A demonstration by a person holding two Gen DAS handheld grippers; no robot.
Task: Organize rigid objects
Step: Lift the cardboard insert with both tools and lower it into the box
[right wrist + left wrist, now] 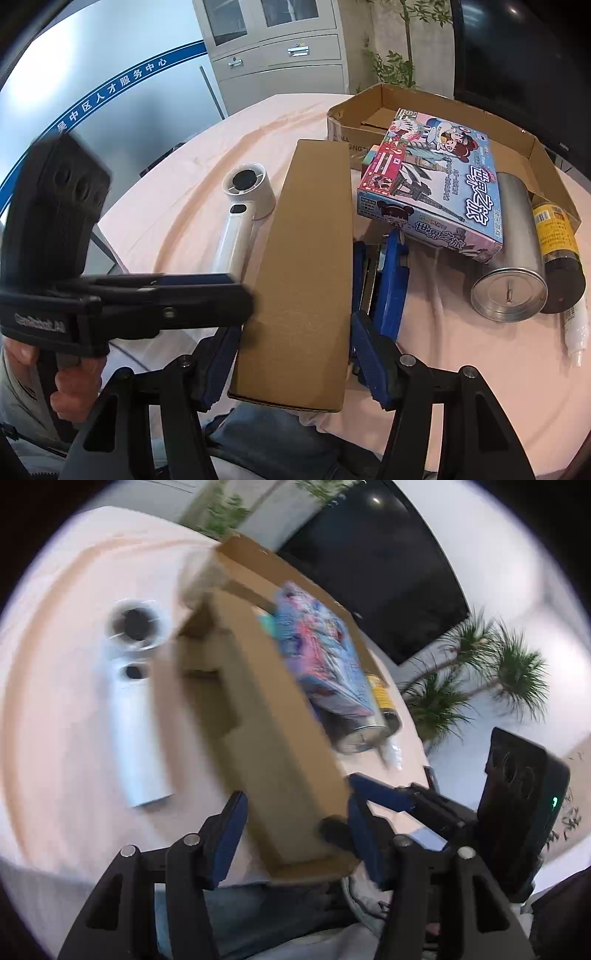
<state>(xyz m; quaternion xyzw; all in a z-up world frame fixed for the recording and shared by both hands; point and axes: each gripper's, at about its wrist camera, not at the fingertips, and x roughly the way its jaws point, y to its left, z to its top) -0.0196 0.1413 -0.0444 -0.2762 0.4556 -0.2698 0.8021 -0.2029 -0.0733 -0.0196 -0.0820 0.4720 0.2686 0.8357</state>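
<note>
A long plain brown cardboard box (306, 266) is held off the pink table; it also shows, blurred, in the left wrist view (255, 716). My right gripper (291, 362) is shut on its near end, blue pads on both sides. My left gripper (295, 834) also has the box's near end between its blue fingers, and it reaches in from the left in the right wrist view (221, 295). A colourful game box (436, 184) leans on the open cardboard tray (480, 118). A metal can (513, 266) and a yellow-labelled dark bottle (561, 251) lie beside it.
A white handheld fan (243, 206) lies left of the brown box, also in the left wrist view (136, 701). A white tube (576, 328) lies at the right. A grey cabinet (277, 44) and plants stand beyond the round pink table (480, 369).
</note>
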